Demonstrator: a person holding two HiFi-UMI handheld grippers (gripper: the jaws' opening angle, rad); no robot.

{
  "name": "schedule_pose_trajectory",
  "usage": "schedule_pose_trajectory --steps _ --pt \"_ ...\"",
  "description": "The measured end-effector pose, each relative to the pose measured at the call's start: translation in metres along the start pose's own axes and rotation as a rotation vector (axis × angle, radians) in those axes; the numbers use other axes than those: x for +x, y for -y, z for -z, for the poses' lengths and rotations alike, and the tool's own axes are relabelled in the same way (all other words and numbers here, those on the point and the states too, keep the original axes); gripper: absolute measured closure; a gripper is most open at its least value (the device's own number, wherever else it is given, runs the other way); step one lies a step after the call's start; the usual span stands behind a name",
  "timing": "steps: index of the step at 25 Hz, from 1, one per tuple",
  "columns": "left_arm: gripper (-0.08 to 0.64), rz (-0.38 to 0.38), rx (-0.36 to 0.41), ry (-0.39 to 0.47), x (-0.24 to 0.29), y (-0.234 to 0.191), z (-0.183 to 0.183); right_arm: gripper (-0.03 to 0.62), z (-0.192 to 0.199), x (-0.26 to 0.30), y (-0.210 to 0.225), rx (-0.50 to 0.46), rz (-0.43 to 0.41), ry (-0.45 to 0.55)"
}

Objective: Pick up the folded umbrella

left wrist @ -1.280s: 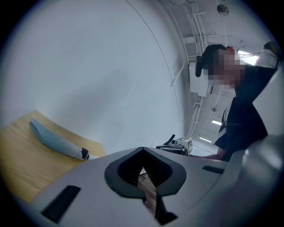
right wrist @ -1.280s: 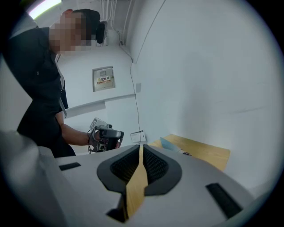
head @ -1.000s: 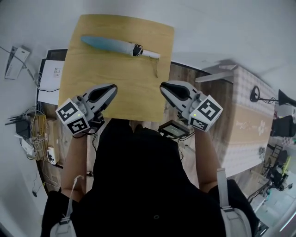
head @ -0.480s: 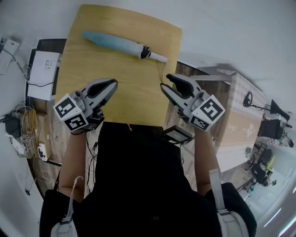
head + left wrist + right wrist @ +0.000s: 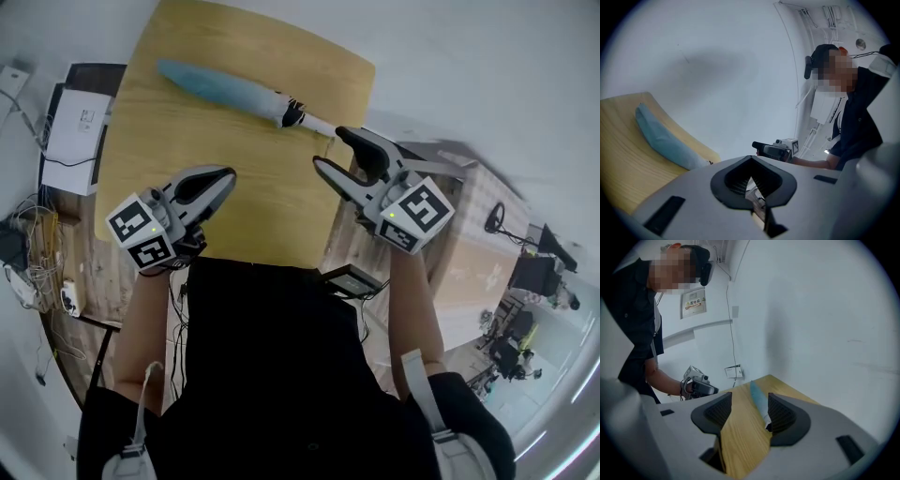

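The folded umbrella (image 5: 234,92) is light blue with a black-and-white handle end. It lies slanted across the far part of the wooden table (image 5: 272,202). My right gripper (image 5: 330,156) is open; its jaws have just been opening and nothing is pressed between them. Its tips sit just short of the handle end. In the right gripper view the umbrella (image 5: 757,398) shows ahead between the spread pads of that gripper (image 5: 750,411). My left gripper (image 5: 221,177) hovers over the near left part of the table, shut and empty, as the left gripper view (image 5: 750,176) also shows, with the umbrella (image 5: 663,139) off to its left.
A white box (image 5: 77,131) and tangled cables (image 5: 28,272) lie on the floor left of the table. A cloth-covered table (image 5: 473,267) stands to the right. A small dark screen (image 5: 349,280) hangs at the person's waist. A white wall rises behind the table.
The right gripper has moved forward to the umbrella's handle end and its jaws have spread from shut to open. The left gripper has drifted slightly and stays shut.
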State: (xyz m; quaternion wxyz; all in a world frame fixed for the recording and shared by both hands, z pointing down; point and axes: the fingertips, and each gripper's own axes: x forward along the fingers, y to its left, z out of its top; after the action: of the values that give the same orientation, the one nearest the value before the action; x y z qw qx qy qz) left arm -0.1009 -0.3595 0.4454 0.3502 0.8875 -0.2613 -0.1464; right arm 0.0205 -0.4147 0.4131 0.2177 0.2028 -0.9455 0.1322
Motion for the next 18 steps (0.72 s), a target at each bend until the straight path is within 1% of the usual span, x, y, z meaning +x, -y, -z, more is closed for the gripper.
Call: schedule_pose_trajectory --steps 4,8,13,18 --pt "0.551 -0.008 -0.025 -0.005 0.016 -0.010 0.010 0.335 0.009 0.014 0.020 -0.007 -0.032 -0.039" --pt "0.551 -0.016 -0.018 -0.030 0.024 -0.014 0.016 0.314 0.020 0.031 0.030 -0.026 -0.063 -0.104" --pt "0.551 -0.050 -0.035 0.000 0.024 -0.028 0.015 0.295 0.032 0.067 0.038 -0.079 -0.123 -0.198" --pt "0.551 -0.086 -0.036 0.002 0.025 -0.046 0.019 0.281 0.056 0.102 0.058 -0.116 -0.141 -0.273"
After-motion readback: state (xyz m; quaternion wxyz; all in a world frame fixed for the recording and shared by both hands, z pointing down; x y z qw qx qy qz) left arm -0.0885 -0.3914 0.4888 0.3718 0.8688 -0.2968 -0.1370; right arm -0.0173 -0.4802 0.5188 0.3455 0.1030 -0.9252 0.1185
